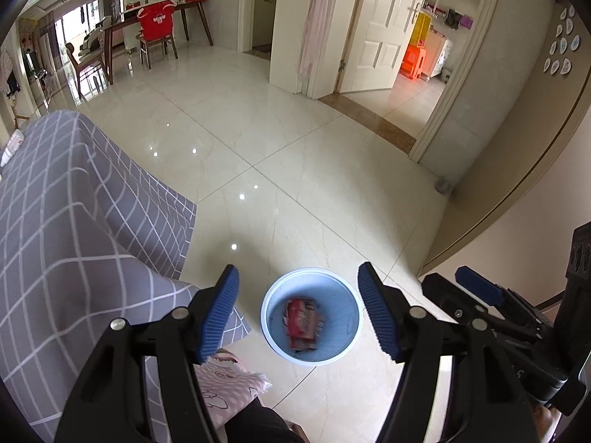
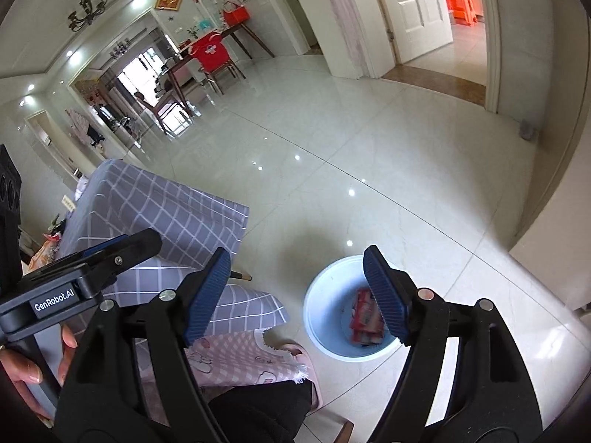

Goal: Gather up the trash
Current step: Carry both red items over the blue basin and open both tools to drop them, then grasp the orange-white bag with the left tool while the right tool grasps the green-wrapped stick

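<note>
Left gripper (image 1: 298, 308) and right gripper (image 2: 297, 297): jaws wide, empty; red wrapper (image 1: 302, 323) in bin (image 1: 341, 293) on floor

Glossy tile floor (image 1: 295, 140), white door (image 1: 380, 29), maybe dining rm.

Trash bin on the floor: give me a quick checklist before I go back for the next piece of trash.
1. Trash bin upright on the floor tiles: ok.
2. Red wrapper lying inside the bin, not on its rim: ok.
3. Left claw open, nothing between its pads: ok.
4. Right claw open, nothing between its pads: ok.
5. Room left in the bin for more trash: ok, the wrapper covers only part of the bottom.
6. More trash on the table under the grey checked cloth: cannot tell, the tabletop is mostly out of view.
</note>
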Action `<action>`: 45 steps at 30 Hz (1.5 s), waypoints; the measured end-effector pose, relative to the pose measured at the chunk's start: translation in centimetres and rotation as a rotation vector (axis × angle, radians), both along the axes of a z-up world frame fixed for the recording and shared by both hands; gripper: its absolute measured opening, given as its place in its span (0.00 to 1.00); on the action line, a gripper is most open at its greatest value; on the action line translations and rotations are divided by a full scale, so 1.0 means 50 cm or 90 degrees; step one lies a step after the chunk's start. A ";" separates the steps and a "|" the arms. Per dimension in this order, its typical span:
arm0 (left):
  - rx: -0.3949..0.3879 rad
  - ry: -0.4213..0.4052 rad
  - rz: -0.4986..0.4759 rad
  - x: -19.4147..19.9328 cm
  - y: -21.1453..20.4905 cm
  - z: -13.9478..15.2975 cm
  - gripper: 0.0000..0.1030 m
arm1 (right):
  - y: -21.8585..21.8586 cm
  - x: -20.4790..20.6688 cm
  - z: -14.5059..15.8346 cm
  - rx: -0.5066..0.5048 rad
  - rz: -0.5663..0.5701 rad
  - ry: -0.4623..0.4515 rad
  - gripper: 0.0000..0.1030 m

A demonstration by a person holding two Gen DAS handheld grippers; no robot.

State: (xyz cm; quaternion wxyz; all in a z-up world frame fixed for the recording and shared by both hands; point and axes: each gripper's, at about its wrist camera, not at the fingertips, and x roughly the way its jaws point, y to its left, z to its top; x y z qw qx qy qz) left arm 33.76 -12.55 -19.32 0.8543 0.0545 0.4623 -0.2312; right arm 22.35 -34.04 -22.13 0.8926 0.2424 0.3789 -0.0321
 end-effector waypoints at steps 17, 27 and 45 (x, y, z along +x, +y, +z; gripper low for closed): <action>0.007 -0.156 0.187 -0.024 0.399 0.196 0.67 | 0.355 0.076 0.187 -0.039 0.195 -0.107 0.71; 0.045 -0.148 0.351 0.006 0.732 0.172 0.68 | 0.668 0.165 0.211 -0.068 0.332 -0.108 0.71; -0.013 -0.100 0.348 0.053 0.847 0.090 0.20 | 0.911 0.301 0.136 -0.115 0.421 -0.026 0.51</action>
